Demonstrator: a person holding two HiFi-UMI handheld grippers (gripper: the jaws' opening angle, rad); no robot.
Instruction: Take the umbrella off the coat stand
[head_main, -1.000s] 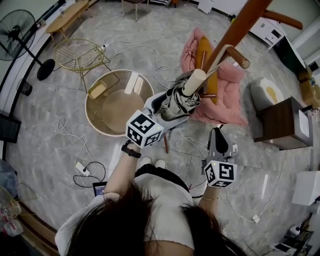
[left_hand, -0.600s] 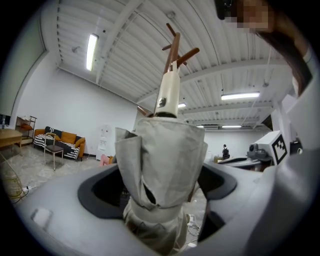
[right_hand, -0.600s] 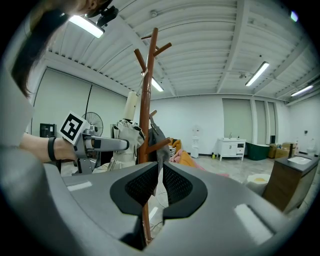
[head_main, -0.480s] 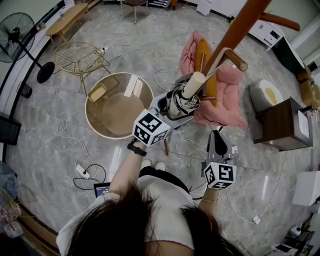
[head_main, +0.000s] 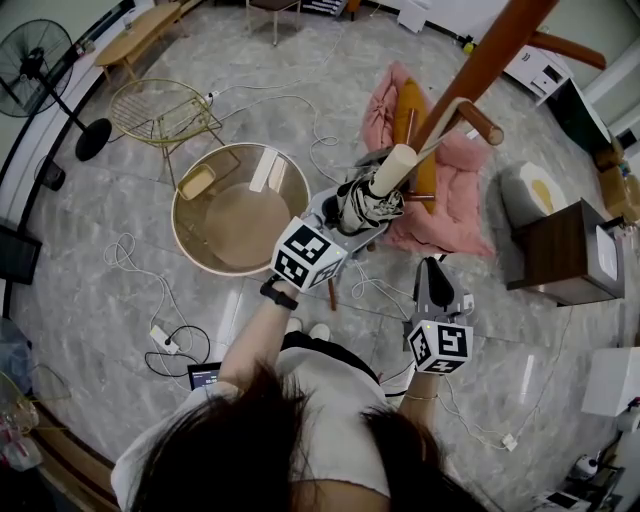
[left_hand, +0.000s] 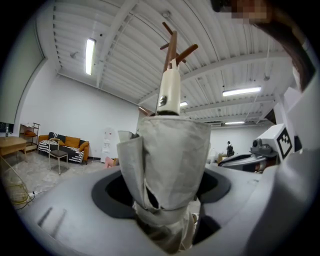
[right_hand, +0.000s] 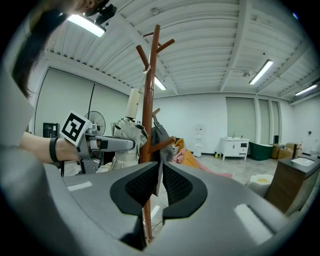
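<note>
A folded grey umbrella (head_main: 365, 205) with a cream handle (head_main: 392, 168) hangs from a peg of the brown wooden coat stand (head_main: 480, 70). My left gripper (head_main: 350, 215) reaches level to it. Its jaws have just been closing, and the pads now press the folded cloth on both sides. In the left gripper view the umbrella (left_hand: 170, 160) fills the gap of the left gripper (left_hand: 167, 190), with the stand's pole (left_hand: 172, 45) rising behind. My right gripper (head_main: 432, 270) hangs lower right, shut and empty. Its view shows the right gripper (right_hand: 160, 182), the stand (right_hand: 148, 100) and the umbrella (right_hand: 127, 132).
A round wooden tub-like table (head_main: 235, 215) and a gold wire chair (head_main: 160, 110) stand to the left. Pink cloth (head_main: 450, 190) lies by the stand's foot. A dark cabinet (head_main: 560, 245) is at right, a fan (head_main: 40, 70) far left. Cables (head_main: 150, 300) trail over the floor.
The left gripper slid a little right onto the umbrella, and its jaws came in around the folded cloth. The right gripper has kept still.
</note>
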